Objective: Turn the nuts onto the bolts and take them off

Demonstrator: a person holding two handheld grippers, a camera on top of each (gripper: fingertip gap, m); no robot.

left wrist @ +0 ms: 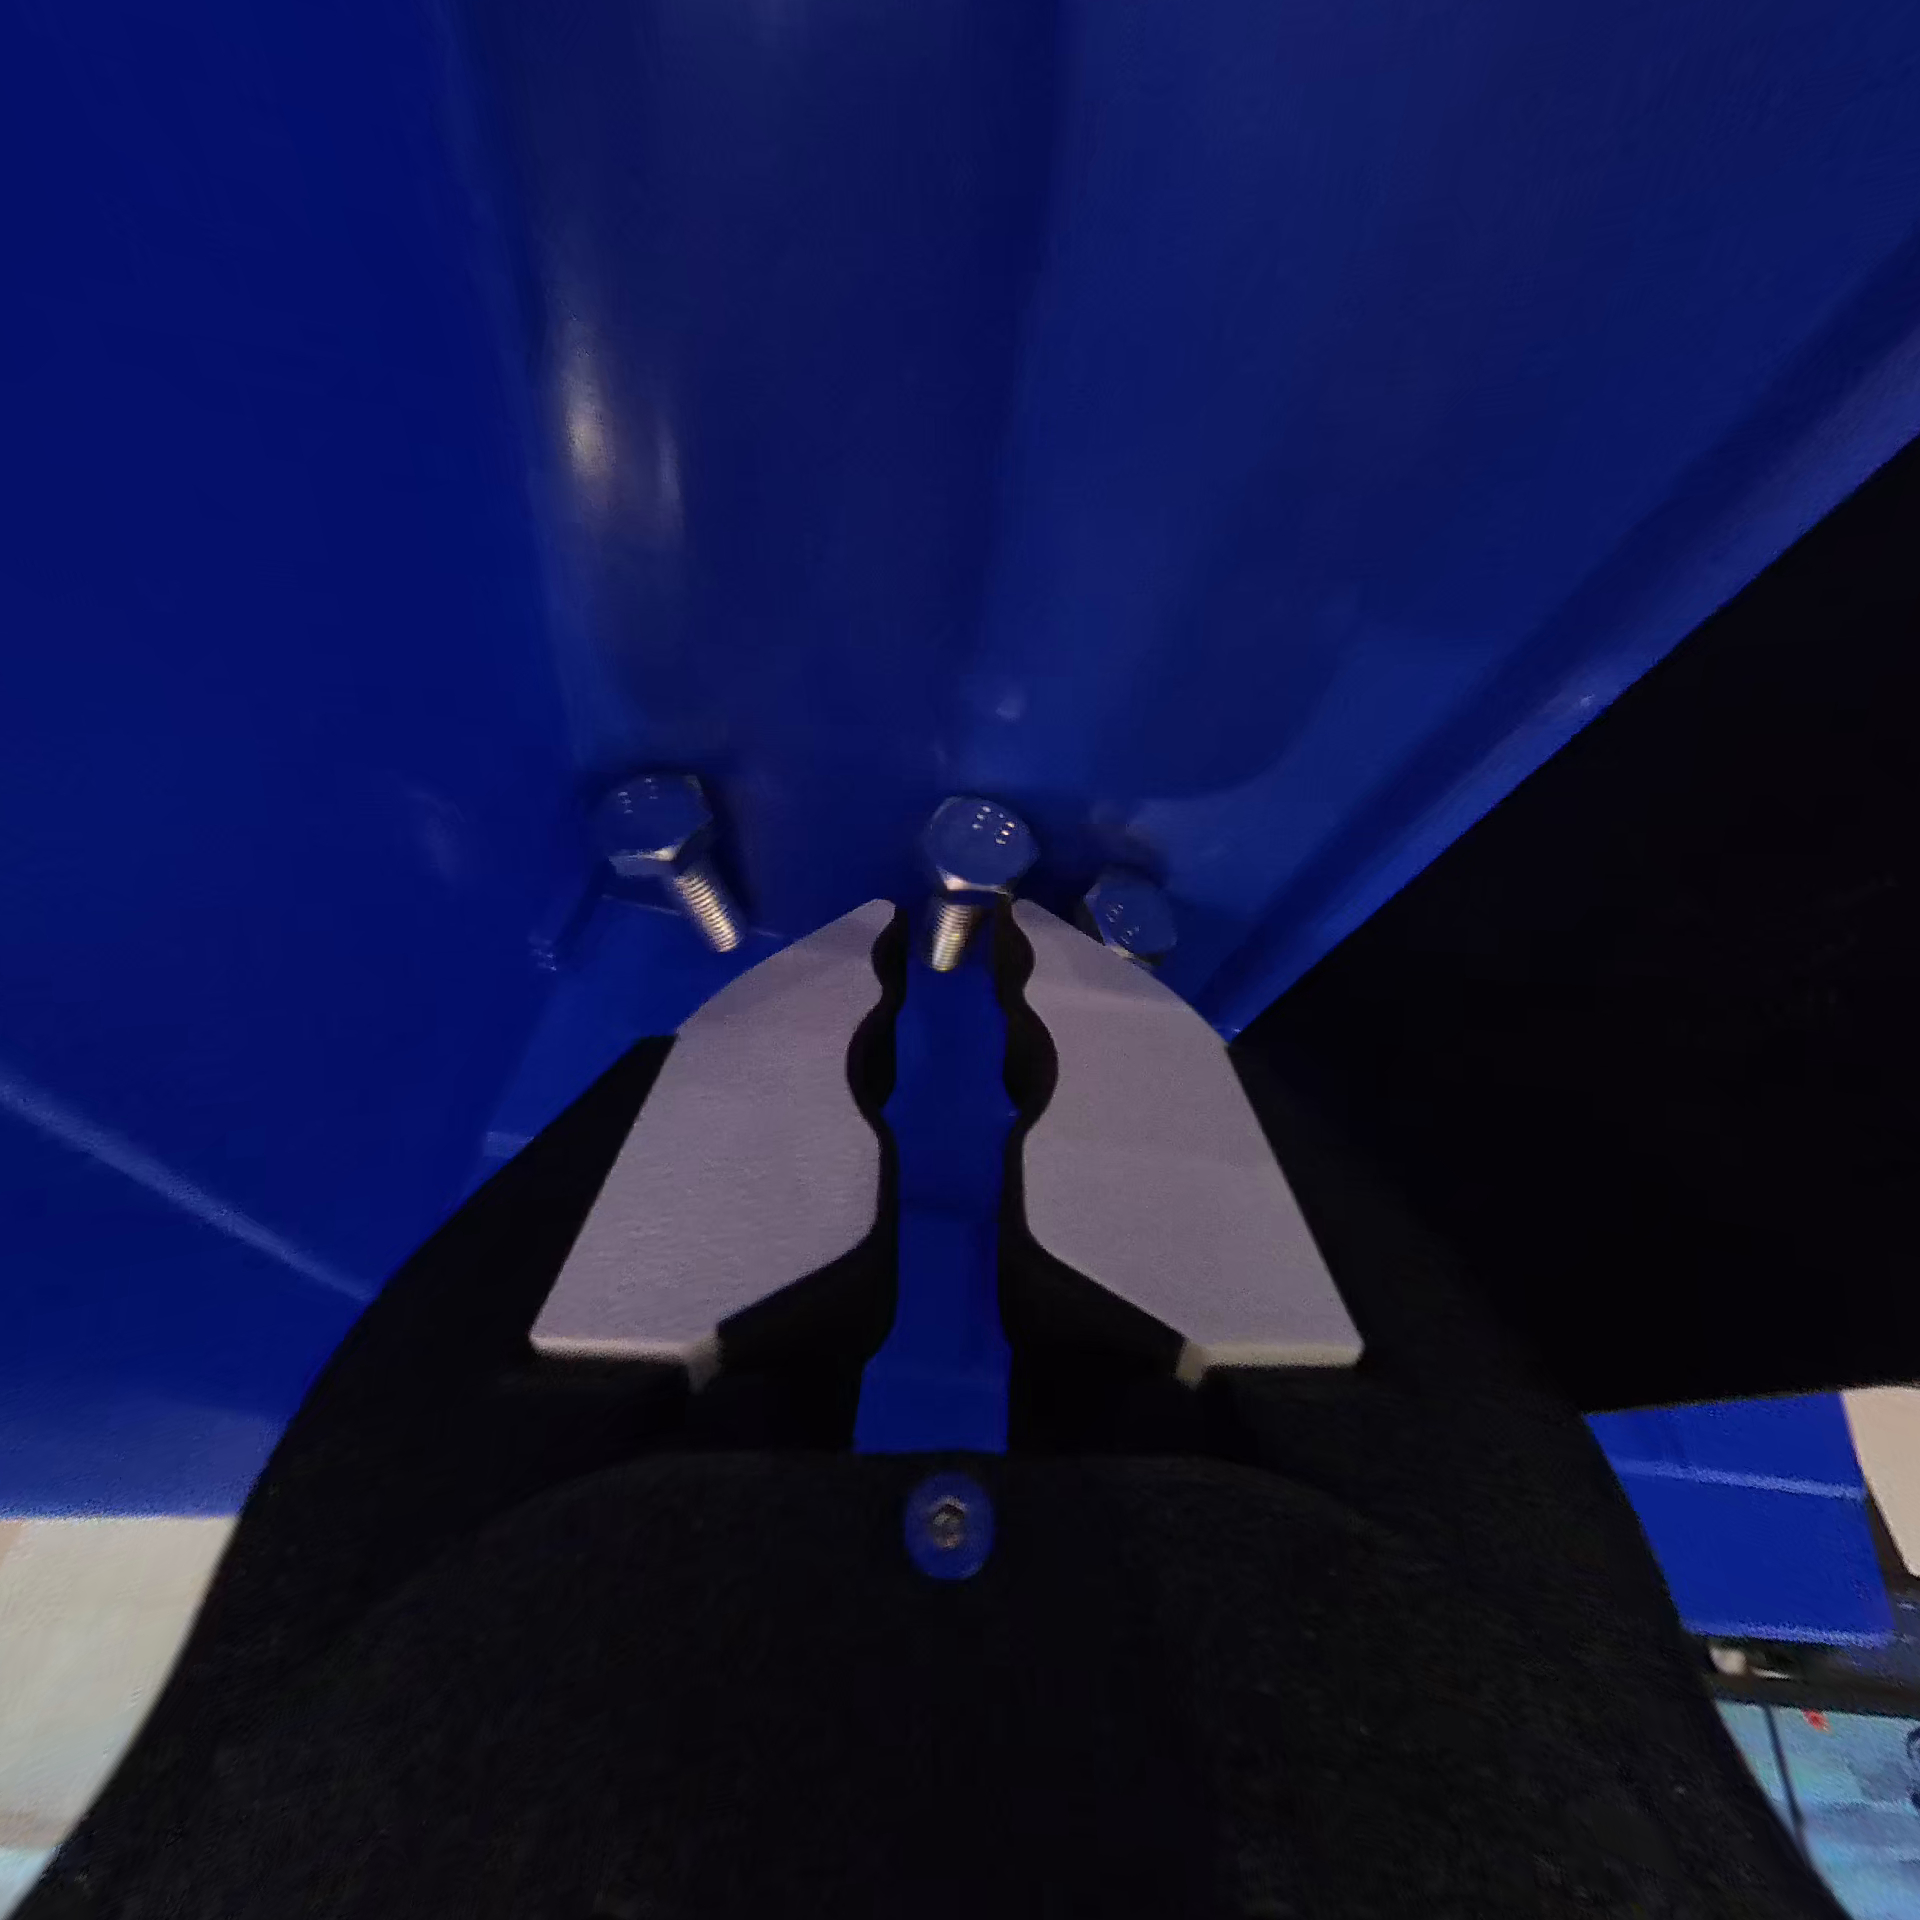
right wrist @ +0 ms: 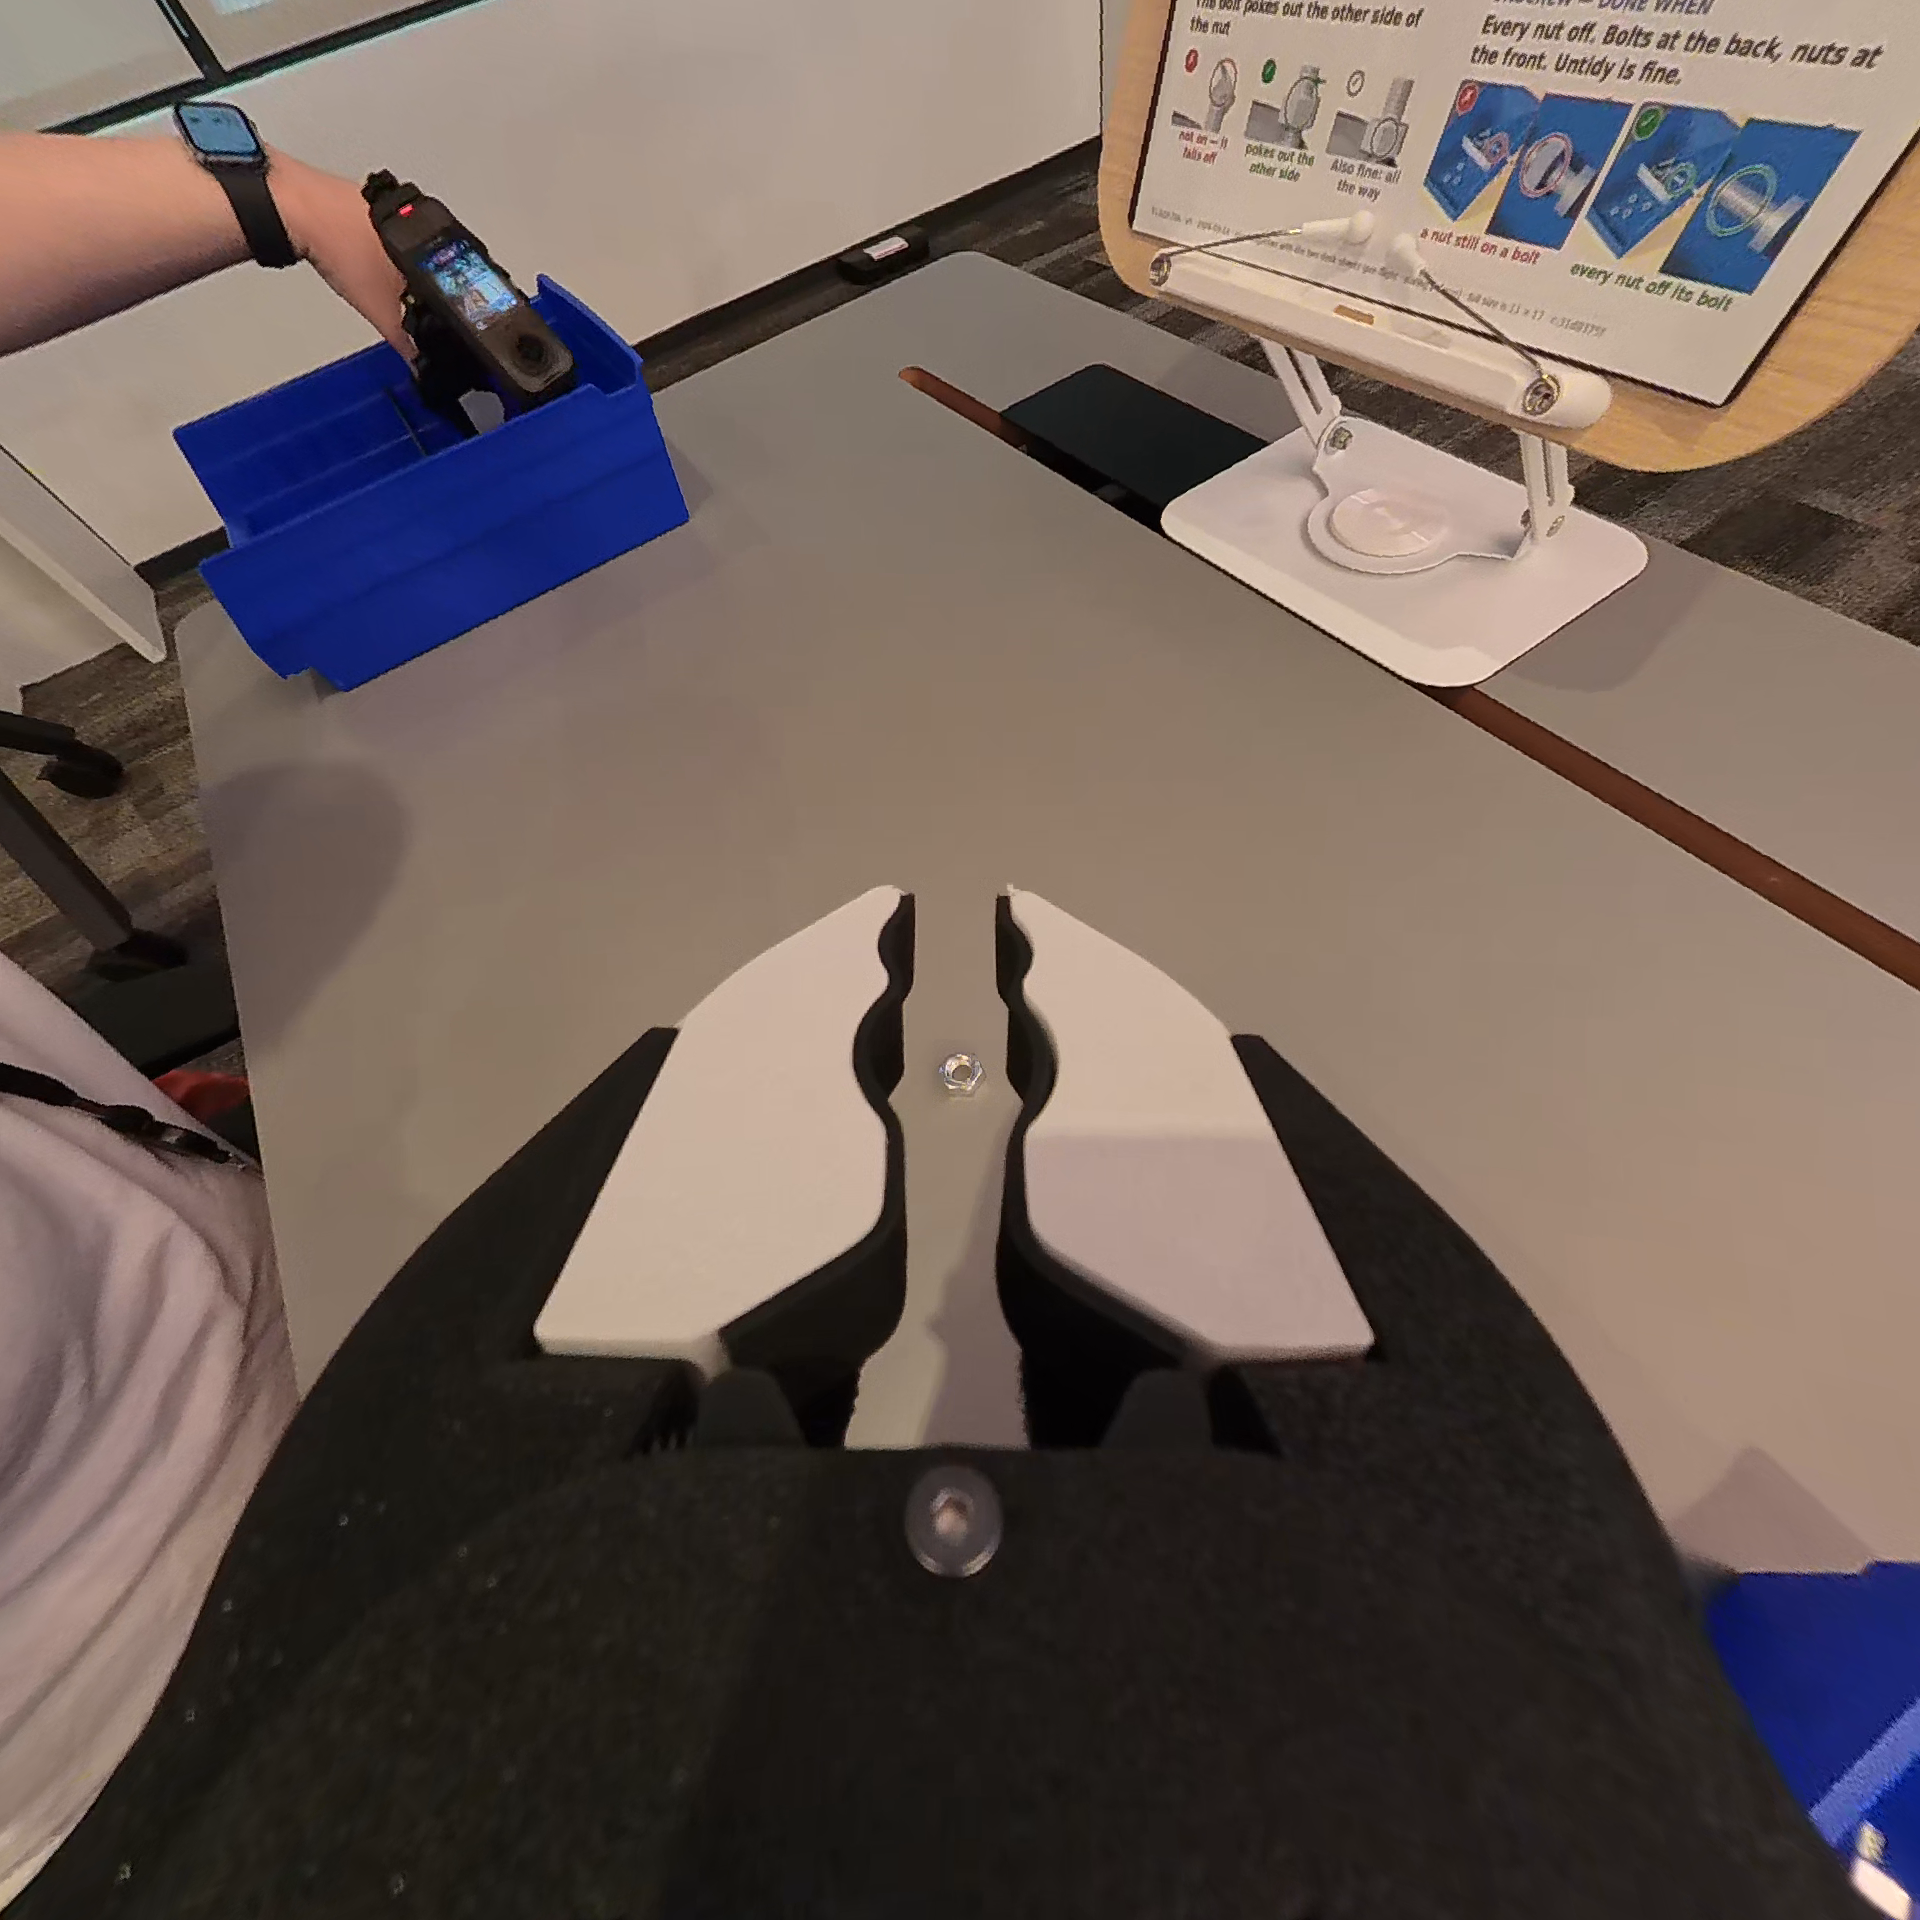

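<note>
Left wrist view looks into the blue bin (left wrist: 935, 416), whose walls fill the frame. The left tongs (left wrist: 948, 914) stand open, straddling the shank of the middle bolt (left wrist: 971, 868) at 12 o'clock without visible contact. A second bolt (left wrist: 670, 857) lies at 11 o'clock; a third bolt (left wrist: 1130, 916) at 1 o'clock is half hidden behind the right finger. A black panel covers the 3 o'clock area.

Right wrist view shows the right tongs (right wrist: 958, 904) open above the grey bench (right wrist: 1247, 831), a single nut (right wrist: 960, 1072) lying between the fingers, untouched. At 10 o'clock the bin rim conceals the other tongs' tips. An instruction card on a white stand (right wrist: 1403, 540) at 1 o'clock is cut off.
</note>
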